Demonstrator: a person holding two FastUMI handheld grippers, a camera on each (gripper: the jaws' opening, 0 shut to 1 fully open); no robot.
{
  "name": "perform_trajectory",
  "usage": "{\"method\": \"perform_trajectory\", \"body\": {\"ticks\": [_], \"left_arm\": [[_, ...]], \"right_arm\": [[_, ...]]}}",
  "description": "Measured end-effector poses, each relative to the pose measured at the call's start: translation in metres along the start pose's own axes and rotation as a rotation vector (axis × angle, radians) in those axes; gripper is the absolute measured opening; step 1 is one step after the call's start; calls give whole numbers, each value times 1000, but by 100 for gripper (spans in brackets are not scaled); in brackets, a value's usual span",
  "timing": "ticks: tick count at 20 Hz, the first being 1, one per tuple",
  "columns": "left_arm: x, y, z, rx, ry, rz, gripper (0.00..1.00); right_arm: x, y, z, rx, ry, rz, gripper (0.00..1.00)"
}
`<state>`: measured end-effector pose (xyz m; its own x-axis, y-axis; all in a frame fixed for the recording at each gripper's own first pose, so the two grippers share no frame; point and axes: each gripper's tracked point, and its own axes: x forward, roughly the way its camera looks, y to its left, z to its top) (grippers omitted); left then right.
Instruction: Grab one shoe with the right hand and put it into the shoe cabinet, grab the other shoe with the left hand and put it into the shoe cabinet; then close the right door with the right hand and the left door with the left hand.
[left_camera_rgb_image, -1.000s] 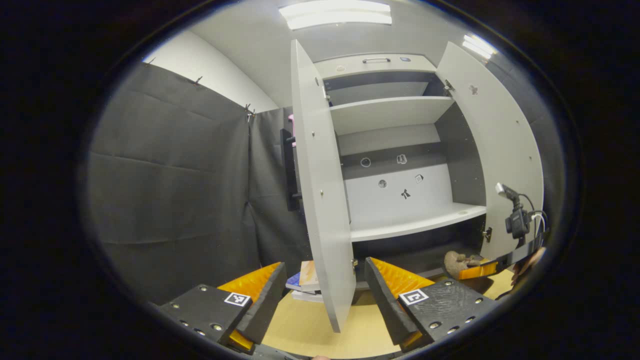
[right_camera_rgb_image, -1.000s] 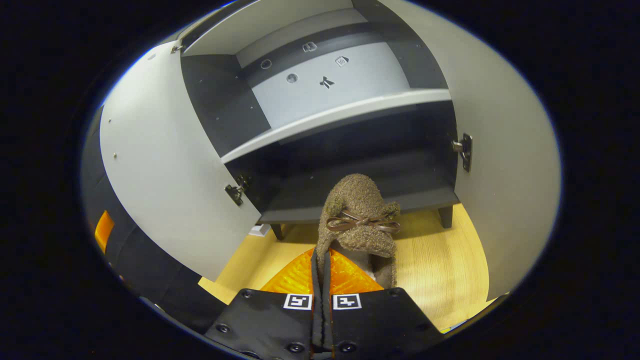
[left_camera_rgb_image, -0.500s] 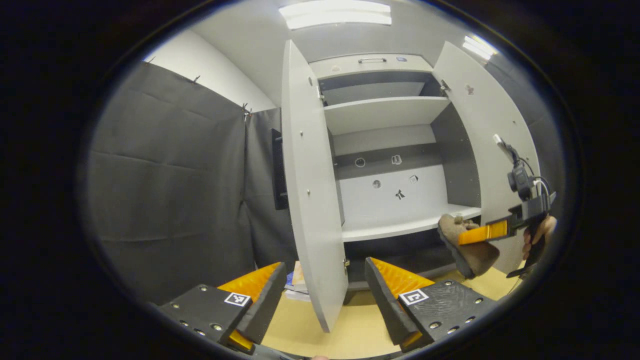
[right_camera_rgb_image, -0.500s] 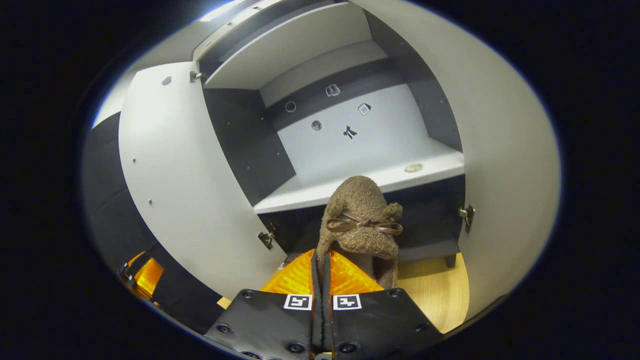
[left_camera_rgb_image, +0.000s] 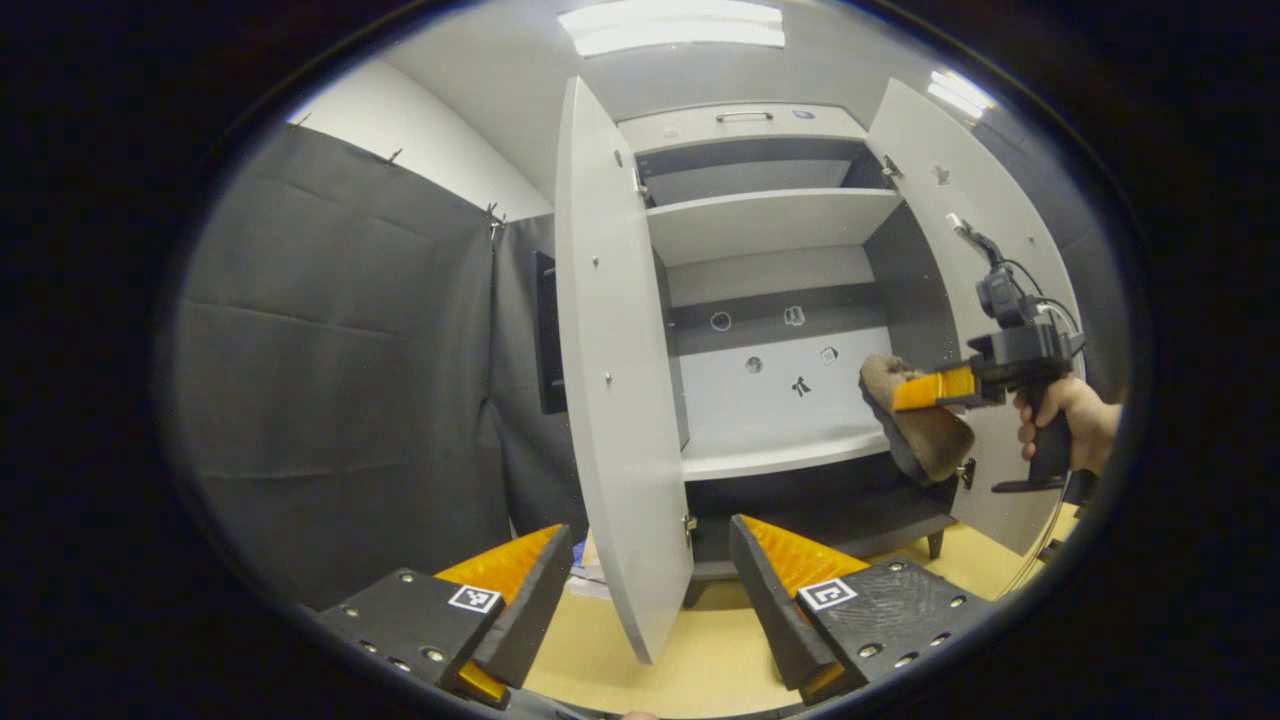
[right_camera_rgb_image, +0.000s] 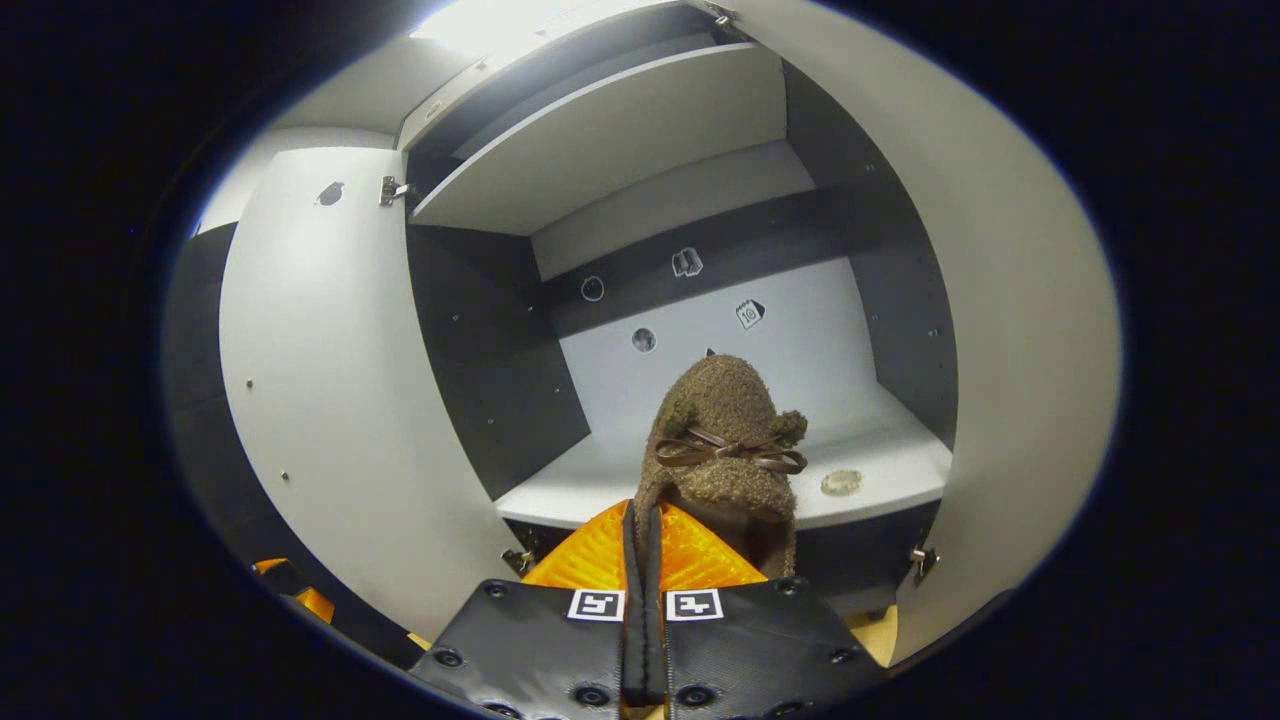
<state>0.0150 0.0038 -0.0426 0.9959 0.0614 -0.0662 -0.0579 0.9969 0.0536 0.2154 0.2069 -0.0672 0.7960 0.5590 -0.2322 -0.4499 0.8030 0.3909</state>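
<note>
Brown fuzzy shoe (right_camera_rgb_image: 727, 440) clamped in right claw (right_camera_rgb_image: 640, 520) before shelf (right_camera_rgb_image: 600, 470); left claw (left_camera_rgb_image: 650, 590) apart, straddling left door (left_camera_rgb_image: 620, 400).

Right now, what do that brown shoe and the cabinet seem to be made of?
The shoe looks like soft, fuzzy fleece or boucle cloth, going by its nubby surface, with a smooth, shiny brown bow, perhaps leather. The cabinet seems to be matte light-grey laminated board, flat and even, with small metal hinges.

The shoe (right_camera_rgb_image: 725, 440) is fuzzy brown with a darker brown bow. The right gripper (right_camera_rgb_image: 640, 560) has ribbed orange fingers on black bodies with black-and-white square markers. The shoe cabinet (left_camera_rgb_image: 770, 225) has pale grey doors and shelves, dark grey side walls.
</note>
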Motion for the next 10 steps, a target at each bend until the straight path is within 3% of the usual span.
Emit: {"method": "perform_trajectory", "body": {"ticks": [5,7,8,9,10], "left_arm": [[4,7,-5,-8,17,26,92],[6,7,-7,-12,24,28,92],[7,7,-7,-13,28,29,92],[8,7,-8,-13,30,29,99],[8,7,-8,-11,32,29,99]], "right_arm": [[48,-24,50,-49,-78,-64,0],[66,-39,56,-64,-71,-107,5],[75,-47,56,-70,-59,-132,1],[84,-56,56,-75,-50,-156,1],[91,-65,56,-76,-42,-179,1]]}}
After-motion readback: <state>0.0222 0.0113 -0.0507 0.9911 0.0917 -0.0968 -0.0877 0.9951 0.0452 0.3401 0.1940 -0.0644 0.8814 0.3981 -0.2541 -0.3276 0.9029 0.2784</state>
